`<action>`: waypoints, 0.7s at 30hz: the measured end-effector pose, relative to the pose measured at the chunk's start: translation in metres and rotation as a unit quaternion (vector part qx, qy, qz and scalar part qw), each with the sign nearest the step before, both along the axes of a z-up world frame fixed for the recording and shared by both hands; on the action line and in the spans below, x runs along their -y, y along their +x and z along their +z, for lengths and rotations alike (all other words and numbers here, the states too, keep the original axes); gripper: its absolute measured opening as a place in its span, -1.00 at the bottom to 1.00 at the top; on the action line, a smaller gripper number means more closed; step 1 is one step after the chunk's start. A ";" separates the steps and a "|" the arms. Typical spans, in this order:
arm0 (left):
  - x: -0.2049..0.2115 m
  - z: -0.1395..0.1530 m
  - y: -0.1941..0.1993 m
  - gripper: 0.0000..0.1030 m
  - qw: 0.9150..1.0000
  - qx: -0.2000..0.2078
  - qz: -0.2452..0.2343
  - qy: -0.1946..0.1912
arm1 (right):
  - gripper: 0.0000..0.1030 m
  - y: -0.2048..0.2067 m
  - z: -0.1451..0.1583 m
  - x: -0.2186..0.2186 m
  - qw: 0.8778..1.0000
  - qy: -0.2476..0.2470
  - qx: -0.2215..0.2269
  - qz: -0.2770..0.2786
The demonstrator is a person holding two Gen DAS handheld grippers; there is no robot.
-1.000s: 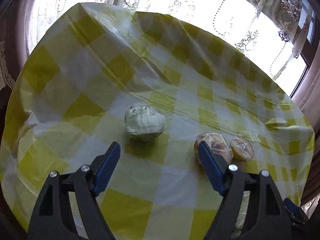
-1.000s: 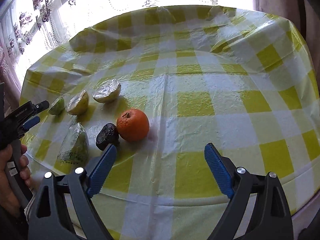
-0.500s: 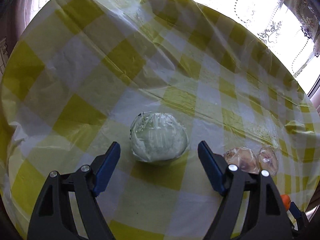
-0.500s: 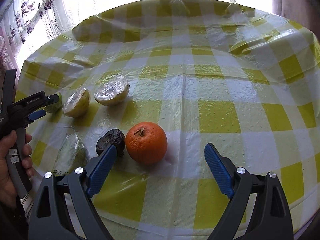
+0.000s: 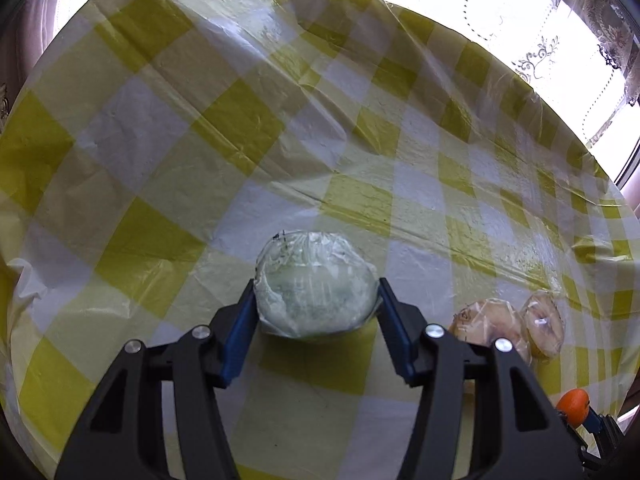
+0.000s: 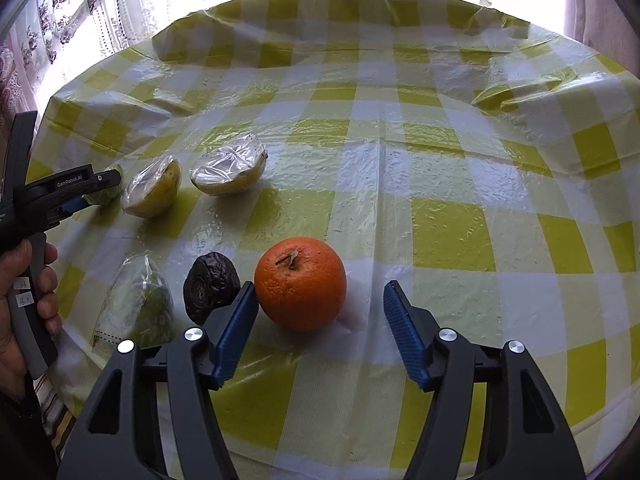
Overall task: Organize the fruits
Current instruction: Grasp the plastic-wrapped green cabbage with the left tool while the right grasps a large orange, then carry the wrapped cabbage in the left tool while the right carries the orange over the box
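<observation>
Your 2 grippers have closed in since a second ago: the left gripper (image 5: 316, 304) now pinches the pale green plastic-wrapped round fruit (image 5: 316, 284) on the yellow-checked tablecloth (image 5: 160, 160), while the right gripper (image 6: 320, 312), jaws closing, touches the round orange (image 6: 300, 282) on only 1 side, so both lifts look near.

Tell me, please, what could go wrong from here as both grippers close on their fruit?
1. The right gripper is closing off-centre: one finger touches the orange, the other stands clear, so the orange may roll aside.
2. That same finger sits right beside the dark wrinkled fruit and could nudge it.
3. The left gripper is closing on the film-wrapped green fruit; the slick wrap may let it slip, or it may bruise.
</observation>
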State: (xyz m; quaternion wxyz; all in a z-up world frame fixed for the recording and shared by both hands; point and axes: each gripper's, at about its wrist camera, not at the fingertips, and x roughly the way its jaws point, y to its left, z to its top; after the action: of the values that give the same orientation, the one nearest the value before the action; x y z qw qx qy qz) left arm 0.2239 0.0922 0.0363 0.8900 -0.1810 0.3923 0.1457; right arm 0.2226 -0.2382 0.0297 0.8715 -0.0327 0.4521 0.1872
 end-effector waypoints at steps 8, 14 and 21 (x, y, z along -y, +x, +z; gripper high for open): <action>0.004 0.002 -0.009 0.11 1.000 0.010 -0.007 0.000 | -0.17 -0.002 0.002 -0.007 1.000 -0.010 0.010 0.016; 0.014 0.010 -0.024 0.10 0.999 0.033 -0.018 0.009 | -0.17 -0.014 0.003 -0.001 1.000 -0.008 0.009 0.011; 0.034 0.021 -0.043 0.10 0.997 0.053 -0.040 0.029 | -0.17 -0.040 0.005 0.007 1.000 -0.007 0.008 0.007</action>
State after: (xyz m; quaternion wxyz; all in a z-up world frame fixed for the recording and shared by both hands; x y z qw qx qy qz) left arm 0.1806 0.0577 0.0578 0.9194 -0.1469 0.3474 0.1119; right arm 0.1830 -0.2451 0.0351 0.8734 -0.0433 0.4464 0.1897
